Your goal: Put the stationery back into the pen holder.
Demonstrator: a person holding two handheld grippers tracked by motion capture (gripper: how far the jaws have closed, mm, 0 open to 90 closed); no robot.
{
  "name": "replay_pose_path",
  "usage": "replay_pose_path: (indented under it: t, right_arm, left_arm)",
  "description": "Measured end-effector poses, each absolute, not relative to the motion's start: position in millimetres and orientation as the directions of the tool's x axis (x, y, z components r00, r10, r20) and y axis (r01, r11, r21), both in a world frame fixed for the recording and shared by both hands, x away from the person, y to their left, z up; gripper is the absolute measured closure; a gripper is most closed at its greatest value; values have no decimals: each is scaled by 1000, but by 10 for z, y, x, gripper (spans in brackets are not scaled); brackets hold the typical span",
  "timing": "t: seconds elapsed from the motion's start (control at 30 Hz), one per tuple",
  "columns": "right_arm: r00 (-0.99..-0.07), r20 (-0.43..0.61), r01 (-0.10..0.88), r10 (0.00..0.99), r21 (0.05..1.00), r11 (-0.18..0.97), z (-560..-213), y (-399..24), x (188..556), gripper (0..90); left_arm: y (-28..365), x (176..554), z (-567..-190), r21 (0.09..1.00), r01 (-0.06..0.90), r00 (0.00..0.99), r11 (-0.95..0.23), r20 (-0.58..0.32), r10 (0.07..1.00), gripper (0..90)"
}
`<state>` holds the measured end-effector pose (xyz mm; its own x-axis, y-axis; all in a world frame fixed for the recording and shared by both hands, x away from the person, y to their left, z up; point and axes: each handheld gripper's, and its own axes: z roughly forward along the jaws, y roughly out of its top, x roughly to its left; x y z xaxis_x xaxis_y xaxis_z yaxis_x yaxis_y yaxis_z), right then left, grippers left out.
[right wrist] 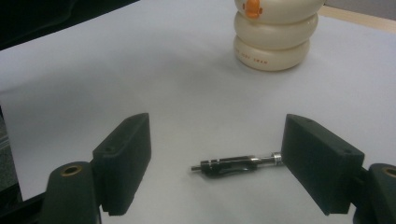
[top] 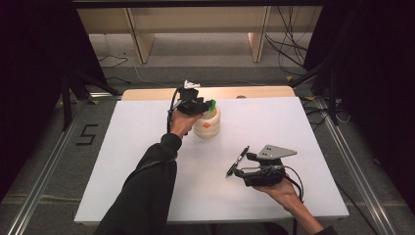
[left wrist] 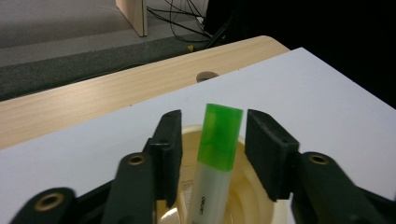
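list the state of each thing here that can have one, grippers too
green-capped highlighter: capped, standing tilted inside the holder
cream ringed pen holder: upright on the white sheet, top open
black pen: lying flat on the white sheet
left gripper: jaws apart either side of the highlighter cap, not pressing it
right gripper: jaws wide open over the black pen

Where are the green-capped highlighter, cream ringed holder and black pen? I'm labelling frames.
green-capped highlighter [left wrist: 219, 135], left gripper view, on its cap
cream ringed holder [right wrist: 275, 44], right gripper view, lower rings
black pen [right wrist: 233, 164], right gripper view, barrel
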<state>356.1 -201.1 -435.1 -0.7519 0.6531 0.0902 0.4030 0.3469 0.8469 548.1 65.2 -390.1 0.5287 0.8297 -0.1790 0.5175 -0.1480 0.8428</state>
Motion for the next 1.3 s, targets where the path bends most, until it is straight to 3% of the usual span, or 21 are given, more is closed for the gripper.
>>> replay_pose_path:
  t: [0.2, 0.37, 0.73, 1.3]
  right_arm:
    - [-751, 85, 400, 655, 848, 348, -4348, -2018, 3564, 249]
    - [-746, 84, 401, 660, 848, 346, -4341, -2030, 3571, 249]
    - [-750, 82, 400, 657, 847, 351, -4323, -2069, 3587, 243]
    - [-767, 58, 391, 640, 832, 393, -4293, -2147, 3632, 235]
  left_arm:
    - [746, 5301, -3758, 832, 531, 546, -162, -190, 816, 361]
    - [817, 5079, -3706, 825, 534, 570, -186, -189, 800, 294]
    - [992, 4557, -3757, 836, 505, 611, -214, -171, 773, 238]
    - [1207, 4066, -3982, 854, 470, 638, -222, -154, 755, 206]
